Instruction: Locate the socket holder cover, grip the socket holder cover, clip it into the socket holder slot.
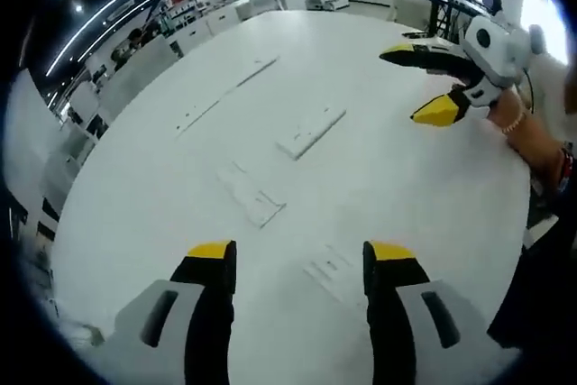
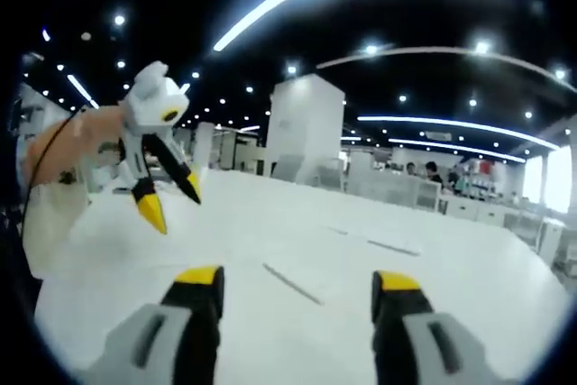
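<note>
Left gripper (image 1: 299,259) hovering released above the white table (image 1: 406,178), right gripper (image 1: 431,84) hanging released and empty at the far side, flat white socket holder parts (image 1: 311,131) lying scattered between, cover indistinguishable among them

White table (image 1: 433,196), flat white parts (image 1: 311,131)

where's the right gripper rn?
In the left gripper view, the right gripper hangs open at upper right above the white table, beyond the flat white parts, touching nothing.
</note>
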